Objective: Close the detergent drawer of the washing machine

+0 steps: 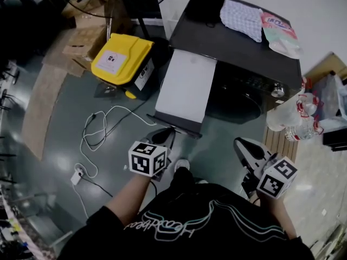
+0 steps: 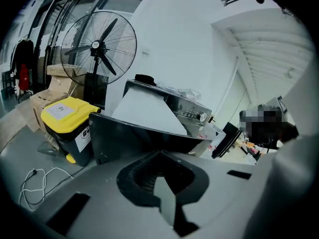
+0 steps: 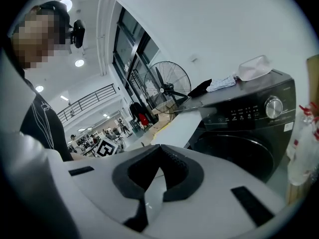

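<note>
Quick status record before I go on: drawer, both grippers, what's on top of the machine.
drawer: drawer pulled far out of the washing machine, not closed
left gripper: left gripper jaws together, empty, right at the drawer's dark front panel; contact cannot be told
right gripper: right gripper jaws together, empty, off to the right, in front of the round door
on top of machine: checked cloth, plastic pouch
floor beside drawer: yellow-lidded bin
</note>
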### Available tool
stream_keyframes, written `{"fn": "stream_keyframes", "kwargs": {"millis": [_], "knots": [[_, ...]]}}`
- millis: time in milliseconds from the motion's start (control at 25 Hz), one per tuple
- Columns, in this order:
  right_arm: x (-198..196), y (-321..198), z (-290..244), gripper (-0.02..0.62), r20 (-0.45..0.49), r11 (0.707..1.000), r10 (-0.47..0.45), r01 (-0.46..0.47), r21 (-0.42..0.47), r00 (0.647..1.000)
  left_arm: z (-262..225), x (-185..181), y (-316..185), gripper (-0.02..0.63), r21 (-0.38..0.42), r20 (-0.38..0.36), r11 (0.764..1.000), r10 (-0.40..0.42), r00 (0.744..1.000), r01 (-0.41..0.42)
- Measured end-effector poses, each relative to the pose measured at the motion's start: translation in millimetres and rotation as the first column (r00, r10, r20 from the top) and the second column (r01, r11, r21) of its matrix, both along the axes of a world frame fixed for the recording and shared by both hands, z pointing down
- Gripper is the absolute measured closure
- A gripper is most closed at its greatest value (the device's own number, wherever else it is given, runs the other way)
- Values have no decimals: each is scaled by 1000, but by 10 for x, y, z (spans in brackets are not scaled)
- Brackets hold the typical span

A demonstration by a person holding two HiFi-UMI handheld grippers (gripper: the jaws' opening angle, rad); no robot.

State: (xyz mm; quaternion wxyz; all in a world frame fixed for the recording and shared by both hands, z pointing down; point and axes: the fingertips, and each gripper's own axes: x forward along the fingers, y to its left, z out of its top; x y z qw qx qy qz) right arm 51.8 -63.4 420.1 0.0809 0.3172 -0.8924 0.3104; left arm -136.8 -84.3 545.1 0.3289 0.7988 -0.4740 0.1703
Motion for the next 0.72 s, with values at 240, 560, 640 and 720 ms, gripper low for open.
{"fn": "stream_keyframes", "kwargs": {"millis": [240, 560, 640, 720], "knots": [[10, -10, 66, 569, 4, 1000, 10, -10, -25, 1000, -12, 1, 1, 580, -15, -4, 1000, 6, 1000, -7], [-1, -30, 102, 569, 21, 999, 20, -19, -42, 1000, -13, 0, 4, 583, -23, 3, 1000, -6, 1000, 6], [1, -32, 104, 569, 27, 999, 27, -25, -46, 999, -19, -7, 4, 583, -26, -3, 1000, -12, 1000, 12], [4, -34, 105, 569, 27, 998, 31, -30, -48, 999, -24, -12, 3, 583, -27, -6, 1000, -15, 1000, 15]]}}
